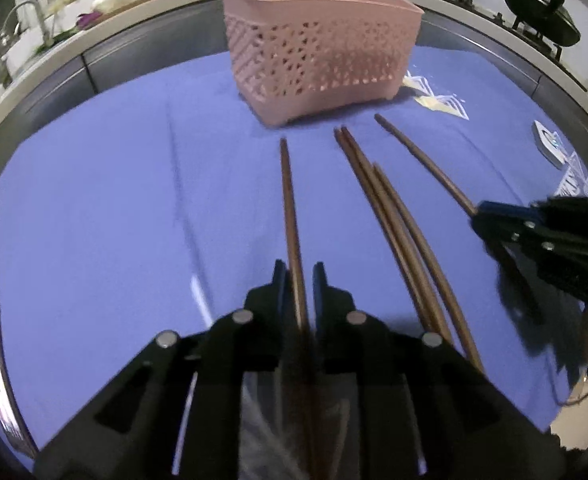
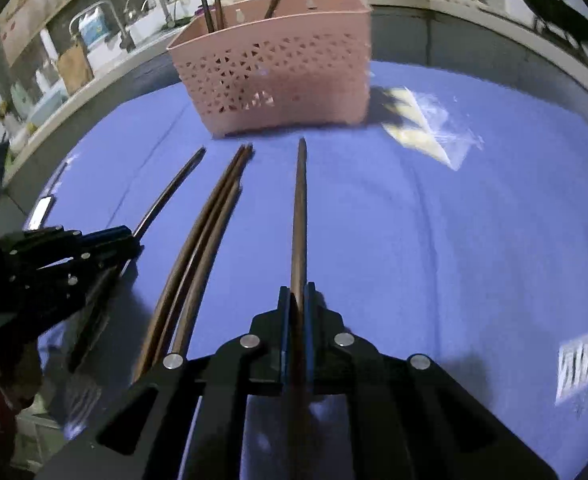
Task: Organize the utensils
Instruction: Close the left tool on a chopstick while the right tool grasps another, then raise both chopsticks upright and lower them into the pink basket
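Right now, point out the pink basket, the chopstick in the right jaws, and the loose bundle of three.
pink basket [image 2: 278,76], right wrist view, front wall.
held chopstick [image 2: 299,208], right wrist view, mid shaft.
bundle of three chopsticks [image 1: 377,200], left wrist view, middle.

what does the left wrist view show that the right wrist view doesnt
Only the left wrist view shows the black woks on the stove at upper right, and the left gripper up close, its fingers set around one chopstick with gaps on both sides.

Only the right wrist view shows the right gripper up close, shut on its chopstick, and a blue-labelled jug by the sink.

Both show the pink basket with chopsticks standing in it, three loose chopsticks, and the blue cloth.
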Tool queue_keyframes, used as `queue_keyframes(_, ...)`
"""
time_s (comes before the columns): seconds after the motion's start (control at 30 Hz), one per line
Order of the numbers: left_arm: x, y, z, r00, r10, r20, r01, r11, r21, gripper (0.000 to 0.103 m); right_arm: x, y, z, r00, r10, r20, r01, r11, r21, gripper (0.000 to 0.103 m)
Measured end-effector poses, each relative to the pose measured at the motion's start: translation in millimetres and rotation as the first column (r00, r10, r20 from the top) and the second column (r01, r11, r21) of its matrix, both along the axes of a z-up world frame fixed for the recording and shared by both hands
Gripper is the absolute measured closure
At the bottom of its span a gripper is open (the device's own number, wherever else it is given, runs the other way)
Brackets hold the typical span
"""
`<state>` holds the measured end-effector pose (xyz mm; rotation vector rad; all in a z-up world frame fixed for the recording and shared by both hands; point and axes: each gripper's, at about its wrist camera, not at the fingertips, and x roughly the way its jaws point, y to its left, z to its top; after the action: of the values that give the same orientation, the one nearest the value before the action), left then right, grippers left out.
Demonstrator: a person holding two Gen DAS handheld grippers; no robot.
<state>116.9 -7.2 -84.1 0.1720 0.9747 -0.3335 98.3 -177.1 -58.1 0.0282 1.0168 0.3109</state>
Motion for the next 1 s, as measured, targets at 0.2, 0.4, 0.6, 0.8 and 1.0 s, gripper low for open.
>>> queue_keyframes(0.2, 40, -14, 3, 1.000, 0.007, -0.002, -0.007, 1.000, 0.025, 0.083, 54, 15, 3, 0.999, 0.034, -0.040, -0.035, 0.999, -0.021, 0.095)
queue_keyframes(0.4, 55, -25, 2, 1.000, -0.008, 0.025, 0.007, 1.000, 0.023, 0.090, 70, 19, 3, 0.996, 0.090, -0.018, -0.090, 0.996, -0.011, 0.096)
queue_keyframes(0.6, 34, -17, 21, 0.998, -0.011, 0.060, 0.013, 0.999, -0.039, 0.098, 42, 9, 19, 0.991, 0.136, 0.020, -0.137, 0.984, 0.109, 0.098)
queue_keyframes(0.8, -11, 11, 98, 0.977, -0.009, 0.214, 0.050, 0.981, -0.187, 0.098, -13, -2, 90, 0.958, 0.136, 0.252, -0.185, 0.965, 0.186, 0.098)
queue_keyframes(1.0, -43, 38, 170, 0.930, 0.050, 0.365, 0.061, 0.957, -0.285, 0.098, -43, -6, 152, 0.895, 0.081, 0.439, -0.197, 0.954, 0.227, 0.098)
